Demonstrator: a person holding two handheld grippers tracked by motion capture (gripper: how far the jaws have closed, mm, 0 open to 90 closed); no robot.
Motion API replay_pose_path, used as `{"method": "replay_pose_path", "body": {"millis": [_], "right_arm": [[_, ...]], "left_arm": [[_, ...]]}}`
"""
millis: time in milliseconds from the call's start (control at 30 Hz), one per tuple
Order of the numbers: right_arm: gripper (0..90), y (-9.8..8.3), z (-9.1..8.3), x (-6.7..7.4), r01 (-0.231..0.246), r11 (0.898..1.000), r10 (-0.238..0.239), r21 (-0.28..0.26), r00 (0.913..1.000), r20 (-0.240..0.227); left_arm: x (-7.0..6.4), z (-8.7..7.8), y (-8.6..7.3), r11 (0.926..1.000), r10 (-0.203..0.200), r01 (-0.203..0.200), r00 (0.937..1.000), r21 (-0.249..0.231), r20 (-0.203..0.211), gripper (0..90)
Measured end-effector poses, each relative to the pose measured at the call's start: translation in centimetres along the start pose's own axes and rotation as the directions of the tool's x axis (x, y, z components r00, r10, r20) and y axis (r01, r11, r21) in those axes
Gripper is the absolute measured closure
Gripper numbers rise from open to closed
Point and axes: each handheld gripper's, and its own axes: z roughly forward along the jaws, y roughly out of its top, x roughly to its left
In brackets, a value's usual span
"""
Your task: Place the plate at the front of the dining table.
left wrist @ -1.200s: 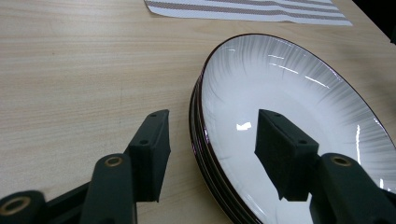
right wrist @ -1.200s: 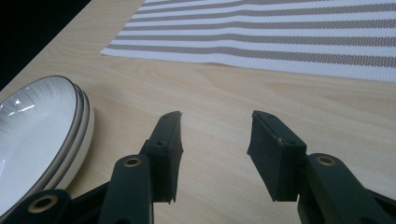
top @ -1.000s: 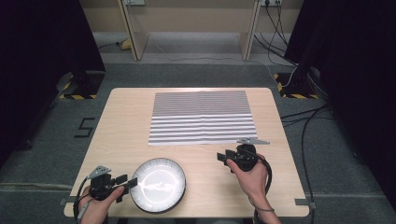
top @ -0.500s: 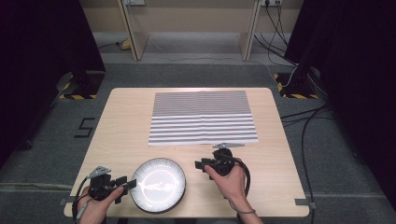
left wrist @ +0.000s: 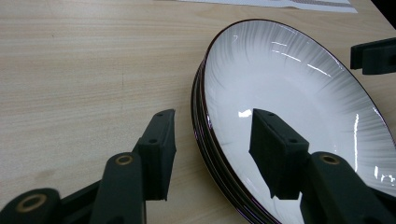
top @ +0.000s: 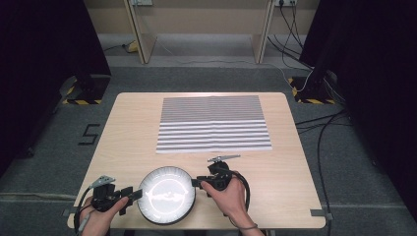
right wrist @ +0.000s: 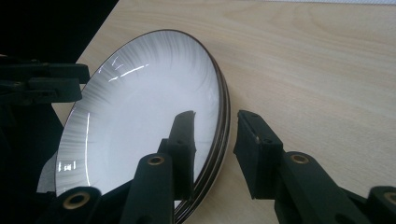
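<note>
Sliding leftward across the worktop (top: pixel 123 123) from beside the striped mat (top: pixel 214 123), the right gripper (top: pixel 195 183) is now straddling the right rim of the white plate (top: pixel 166 194), its fingers closing in but not yet pinching. Opposite, the left gripper (top: pixel 133 195) is bracketing the left rim, fingers also narrowing, still apart.

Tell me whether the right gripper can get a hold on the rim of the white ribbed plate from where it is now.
Probably yes. The right gripper already straddles the white ribbed plate at its rim, one jaw over the plate, one outside; its jaws have just been closing, with a gap left. Nothing on the wooden table blocks it.
</note>
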Motion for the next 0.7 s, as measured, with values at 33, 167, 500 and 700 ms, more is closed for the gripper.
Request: {"method": "replay_pose_path", "body": {"millis": [33, 167, 500, 700], "right_arm": [[68.1, -0.1, 0.1, 0.1, -0.001, 1.000, 0.001, 0.006, 1.0000, -0.004], [69.1, -0.4, 0.5, 0.3, -0.001, 1.000, 0.001, 0.019, 0.9999, -0.011], [73.3, -1.1, 1.0, 0.3, -0.003, 0.999, 0.002, 0.051, 0.9999, 0.014], [74.6, -1.1, 0.7, 0.3, -0.012, 0.999, 0.012, 0.035, 0.9999, 0.007]], "left_arm": [[0.0, 0.0, 0.0, 1.0000, 0.000, 0.000, 1.0000, 0.000, 0.001, 49.9], [0.0, 0.0, 0.0, 1.0000, -0.003, 0.003, 1.0000, -0.008, -0.001, 48.7], [0.1, -0.1, -0.2, 1.0000, -0.008, 0.008, 1.0000, 0.002, 0.005, 48.7], [0.0, -0.4, 0.0, 0.9999, -0.009, 0.009, 0.9999, -0.008, 0.011, 48.5]]}}
